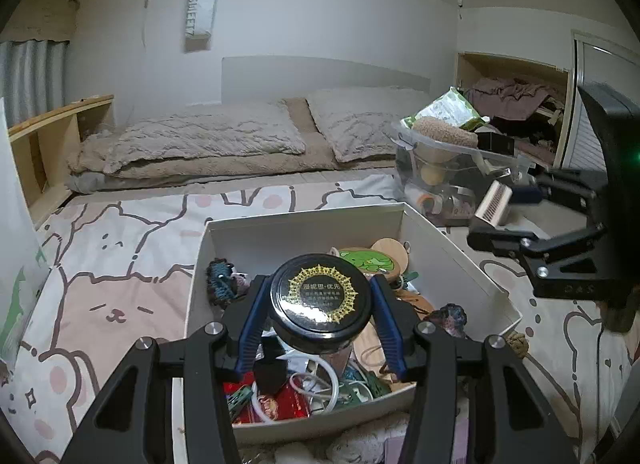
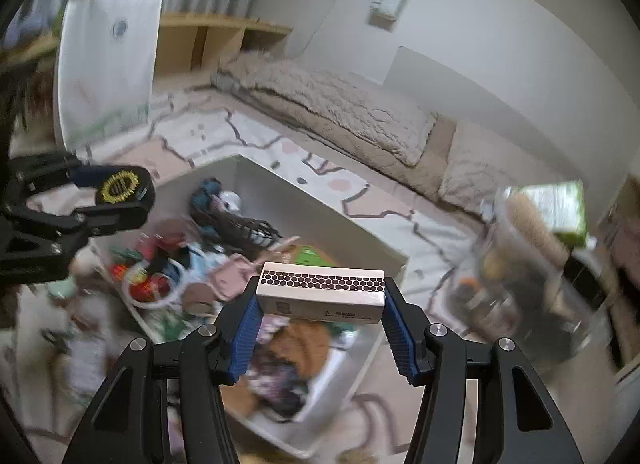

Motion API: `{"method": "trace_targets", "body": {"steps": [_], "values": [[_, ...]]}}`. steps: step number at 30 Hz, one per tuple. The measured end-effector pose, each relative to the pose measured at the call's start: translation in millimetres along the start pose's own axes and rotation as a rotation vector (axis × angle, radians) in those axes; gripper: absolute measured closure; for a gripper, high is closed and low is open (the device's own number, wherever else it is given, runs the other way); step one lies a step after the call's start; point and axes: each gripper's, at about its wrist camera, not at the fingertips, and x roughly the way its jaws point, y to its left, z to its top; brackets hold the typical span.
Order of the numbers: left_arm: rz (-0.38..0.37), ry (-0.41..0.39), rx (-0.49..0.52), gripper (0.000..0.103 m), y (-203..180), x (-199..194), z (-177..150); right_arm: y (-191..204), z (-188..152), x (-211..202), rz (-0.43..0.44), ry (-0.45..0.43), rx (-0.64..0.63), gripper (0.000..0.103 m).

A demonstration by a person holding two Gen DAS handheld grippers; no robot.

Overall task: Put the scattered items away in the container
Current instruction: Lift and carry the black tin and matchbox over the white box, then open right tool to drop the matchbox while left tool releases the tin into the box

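Observation:
My left gripper (image 1: 318,304) is shut on a round black jar (image 1: 320,300) with a gold-printed lid, held above the white box (image 1: 480,284) that lies on the bed. That box holds several small items: cords, a green-printed wooden disc (image 1: 376,260), red packets. My right gripper (image 2: 320,296) is shut on a white matchbox (image 2: 322,296) with a honeycomb striking strip, also above the white box (image 2: 384,248). In the left wrist view the right gripper (image 1: 494,212) hangs to the right of the box with the matchbox (image 1: 494,206). In the right wrist view the left gripper (image 2: 116,200) with the jar (image 2: 122,188) is at the left.
A clear plastic tub (image 1: 444,180) heaped with a green packet and a fluffy item stands right of the box. The bed has a cartoon-bear sheet (image 1: 120,264) and two pillows (image 1: 208,136) at the wall. A white paper bag (image 2: 108,64) stands at the left, wooden shelves (image 1: 48,144) behind it.

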Motion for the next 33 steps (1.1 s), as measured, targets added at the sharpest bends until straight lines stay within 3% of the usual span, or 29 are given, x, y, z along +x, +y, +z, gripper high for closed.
{"method": "trace_targets", "body": {"steps": [7, 17, 22, 29, 30, 32, 33], "values": [[-0.013, 0.018, 0.016, 0.053, -6, 19, 6, 3, 5, 40, -0.07, 0.152, -0.252, 0.045], [-0.062, 0.074, -0.033, 0.053, -1, 47, 3, 31, -6, 93, -0.075, 0.384, -0.632, 0.045], [-0.093, 0.103, -0.049, 0.053, 3, 56, 1, 34, -18, 110, -0.097, 0.485, -0.755, 0.045], [-0.101, 0.127, -0.077, 0.053, 10, 63, 3, 35, -30, 114, -0.12, 0.515, -0.878, 0.044], [-0.102, 0.129, -0.081, 0.053, 12, 63, 4, 35, -30, 113, -0.114, 0.512, -0.88, 0.041], [-0.103, 0.133, -0.09, 0.053, 14, 65, 5, 36, -29, 108, -0.088, 0.503, -0.876, 0.009], [-0.105, 0.136, -0.095, 0.053, 14, 66, 5, 36, -29, 107, -0.074, 0.506, -0.872, 0.005]]}}
